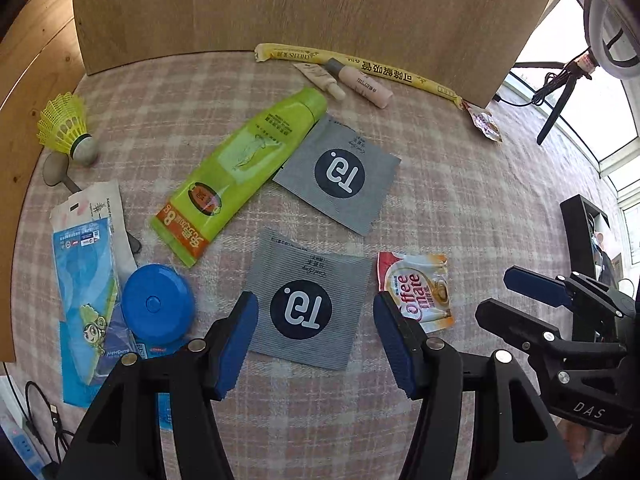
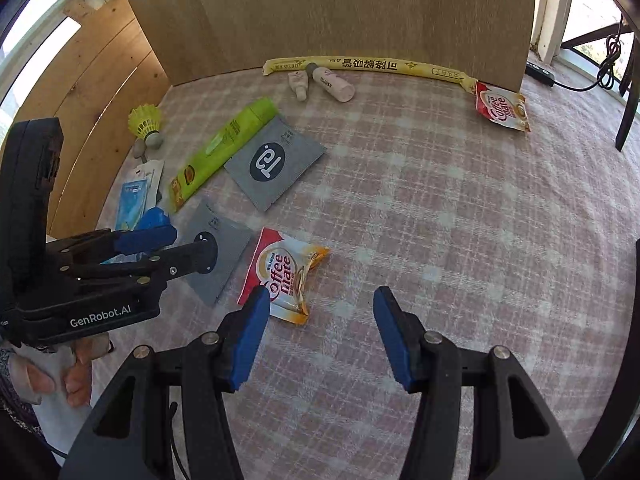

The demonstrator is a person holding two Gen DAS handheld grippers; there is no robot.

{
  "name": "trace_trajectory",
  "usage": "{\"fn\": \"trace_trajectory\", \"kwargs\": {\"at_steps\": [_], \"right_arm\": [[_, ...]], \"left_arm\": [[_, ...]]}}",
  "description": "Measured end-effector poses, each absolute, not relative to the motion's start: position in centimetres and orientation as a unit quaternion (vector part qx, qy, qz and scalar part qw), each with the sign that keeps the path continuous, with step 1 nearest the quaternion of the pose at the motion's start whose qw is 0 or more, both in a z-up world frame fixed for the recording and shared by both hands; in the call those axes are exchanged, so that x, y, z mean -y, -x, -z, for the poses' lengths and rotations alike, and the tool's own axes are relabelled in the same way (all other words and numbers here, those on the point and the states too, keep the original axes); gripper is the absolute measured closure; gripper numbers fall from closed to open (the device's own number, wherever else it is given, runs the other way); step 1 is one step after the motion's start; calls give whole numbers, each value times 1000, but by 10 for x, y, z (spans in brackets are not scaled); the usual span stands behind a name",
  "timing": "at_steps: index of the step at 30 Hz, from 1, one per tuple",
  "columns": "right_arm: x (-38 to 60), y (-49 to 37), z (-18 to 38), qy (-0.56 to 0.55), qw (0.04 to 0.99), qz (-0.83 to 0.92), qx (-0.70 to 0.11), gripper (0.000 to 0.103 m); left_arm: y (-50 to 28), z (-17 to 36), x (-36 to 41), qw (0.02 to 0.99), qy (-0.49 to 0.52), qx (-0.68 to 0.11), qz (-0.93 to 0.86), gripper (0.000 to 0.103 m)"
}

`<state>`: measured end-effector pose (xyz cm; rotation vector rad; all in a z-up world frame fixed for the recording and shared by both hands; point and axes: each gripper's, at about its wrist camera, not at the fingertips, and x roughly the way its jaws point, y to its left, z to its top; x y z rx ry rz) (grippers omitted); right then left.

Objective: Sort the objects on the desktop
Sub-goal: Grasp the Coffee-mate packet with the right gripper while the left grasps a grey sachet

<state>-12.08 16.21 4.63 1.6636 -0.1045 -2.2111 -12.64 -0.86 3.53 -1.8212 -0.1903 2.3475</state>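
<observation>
Pink checked tablecloth (image 1: 460, 184) holds scattered sachets, tubes and a shuttlecock (image 1: 66, 128), nothing yet grouped. Left gripper (image 1: 316, 344) hovers empty, jaws apart, over a grey sachet (image 1: 308, 300); right gripper (image 2: 320, 340), also empty and apart, nears a creamer packet (image 2: 286, 276).

Before me a pink-and-white checked tablecloth (image 1: 460, 208) covers the table. A tall plywood board (image 2: 320, 12) stands upright along its far edge, and another wooden panel (image 2: 104, 92) closes my left. Bright daylight floods through windows (image 1: 580, 92) on the right, where a ring light (image 1: 612, 36) stands on its tripod.
</observation>
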Motion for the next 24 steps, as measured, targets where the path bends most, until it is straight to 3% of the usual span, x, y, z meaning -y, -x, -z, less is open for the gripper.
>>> {"fn": "trace_trajectory", "kwargs": {"at_steps": [6,8,10,15,17,19,20,22,24], "right_arm": [[-158,137,-32,-610,189,767,56,50],[-154,140,-31,-613,191,764,57,50],[-149,143,-28,-616,192,762,53,51],[-137,143,-19,-623,196,756,39,61],[-134,142,-19,-619,195,760,30,65],[-132,143,-19,-616,193,763,27,70],[-131,143,-18,-617,193,763,27,79],[-129,143,-18,-615,190,765,20,87],[-130,142,-18,-616,190,765,24,88]], "left_arm": [[143,-30,15,77,609,56,-787,44],[147,-29,16,78,610,53,-787,33],[151,-25,17,76,613,49,-785,31],[151,-17,10,90,615,29,-783,32],[149,-18,7,92,609,23,-788,37],[147,-20,0,97,602,10,-792,55],[146,-20,-4,103,601,10,-793,62],[144,-21,-8,110,598,16,-794,68],[142,-22,-9,108,595,20,-796,70]]}}
